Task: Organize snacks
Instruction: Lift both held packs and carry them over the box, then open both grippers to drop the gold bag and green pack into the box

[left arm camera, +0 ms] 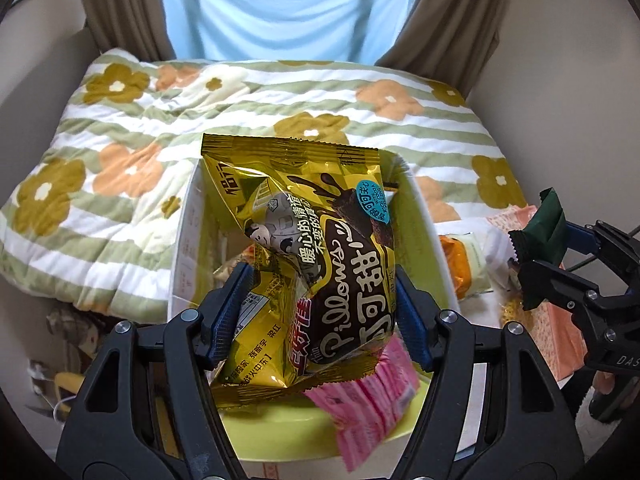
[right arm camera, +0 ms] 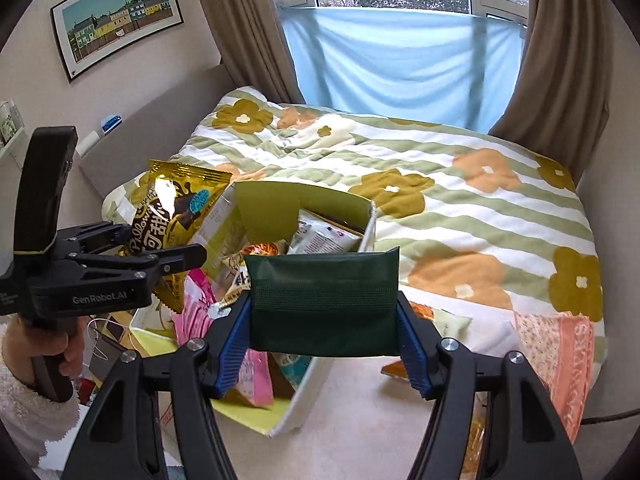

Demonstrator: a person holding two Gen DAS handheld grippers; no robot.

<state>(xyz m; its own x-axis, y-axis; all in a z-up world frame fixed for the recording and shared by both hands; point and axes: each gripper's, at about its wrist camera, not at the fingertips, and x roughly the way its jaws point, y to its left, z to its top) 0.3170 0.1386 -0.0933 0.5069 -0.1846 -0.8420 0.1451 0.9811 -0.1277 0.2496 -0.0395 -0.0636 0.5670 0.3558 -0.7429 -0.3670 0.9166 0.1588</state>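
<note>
Snacks: one yellow bag (left arm camera: pixel 320 264) and one green packet (right arm camera: pixel 324 304), each clamped.

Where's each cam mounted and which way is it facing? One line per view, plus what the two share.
Left wrist: sits on the left gripper, facing down-forward over the snack box toward bed and window; its fingers clamp the yellow snack bag; the right gripper shows at right.
Right wrist: sits on the right gripper, same heading; its fingers clamp the dark green packet; the left gripper and a hand show at left.
Shared: both bags, box, floral quilt, blue curtain.
</note>
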